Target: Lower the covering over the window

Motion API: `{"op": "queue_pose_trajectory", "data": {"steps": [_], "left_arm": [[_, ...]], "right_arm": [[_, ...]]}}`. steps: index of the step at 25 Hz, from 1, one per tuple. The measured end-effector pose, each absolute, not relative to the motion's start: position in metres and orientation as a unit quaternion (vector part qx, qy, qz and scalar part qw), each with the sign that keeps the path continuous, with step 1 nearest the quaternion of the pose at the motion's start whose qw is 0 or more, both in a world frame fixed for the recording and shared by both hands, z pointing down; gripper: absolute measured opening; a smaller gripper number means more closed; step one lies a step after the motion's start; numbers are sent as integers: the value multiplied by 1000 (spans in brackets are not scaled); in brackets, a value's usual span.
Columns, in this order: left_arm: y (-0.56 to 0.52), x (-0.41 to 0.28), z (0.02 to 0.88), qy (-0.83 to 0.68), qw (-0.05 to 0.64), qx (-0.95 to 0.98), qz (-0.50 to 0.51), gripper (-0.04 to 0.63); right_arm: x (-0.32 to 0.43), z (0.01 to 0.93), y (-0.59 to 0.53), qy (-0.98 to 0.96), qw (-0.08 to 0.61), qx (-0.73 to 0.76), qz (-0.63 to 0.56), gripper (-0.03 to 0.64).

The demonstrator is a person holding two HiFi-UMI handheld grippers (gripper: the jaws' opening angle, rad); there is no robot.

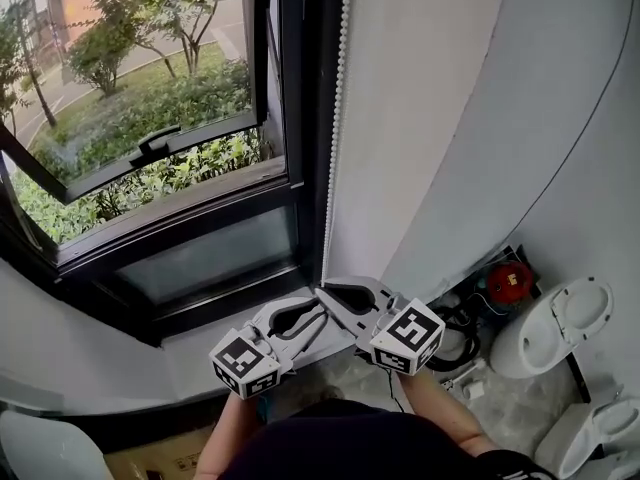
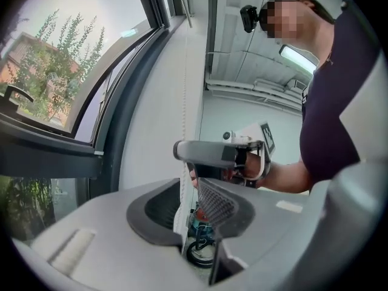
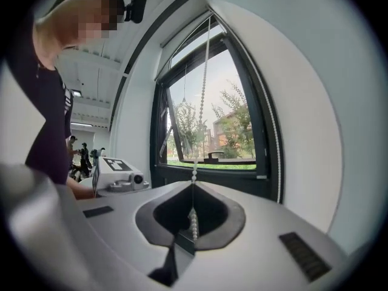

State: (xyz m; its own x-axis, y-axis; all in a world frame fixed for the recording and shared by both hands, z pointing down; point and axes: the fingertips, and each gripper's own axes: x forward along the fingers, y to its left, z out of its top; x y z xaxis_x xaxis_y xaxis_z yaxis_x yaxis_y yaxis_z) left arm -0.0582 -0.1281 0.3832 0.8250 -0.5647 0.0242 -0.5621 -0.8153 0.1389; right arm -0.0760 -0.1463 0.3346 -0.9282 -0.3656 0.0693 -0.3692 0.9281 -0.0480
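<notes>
Works the covering through its bead chain (image 1: 336,118), which hangs down the wall just beside the right frame of the window (image 1: 210,258); cannot make out the covering itself. Pinches 1 strand between the closed jaws of the right gripper (image 3: 193,220). Holds the left gripper (image 2: 197,223) at a narrow gap, with a strand passing between its jaws unpinched. Likely handles light, limp and slick: small hard beads, no stiffness, apt to slide through smooth pads or swing aside. Calls for a square bite across the beads, low on the strand, and a straight downward pull along its line, never sideways, to spare the fine links.
</notes>
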Motion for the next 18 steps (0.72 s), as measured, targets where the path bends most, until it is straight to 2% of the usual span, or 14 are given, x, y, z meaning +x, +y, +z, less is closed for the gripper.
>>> {"op": "queue_pose_trajectory", "data": {"steps": [11, 18], "left_arm": [[-126, -57, 435, -313, 93, 940, 98, 77], [-114, -57, 462, -306, 141, 937, 93, 78]], "right_arm": [[-79, 406, -149, -981, 83, 156, 84, 14], [-72, 433, -146, -978, 102, 146, 108, 14]]}}
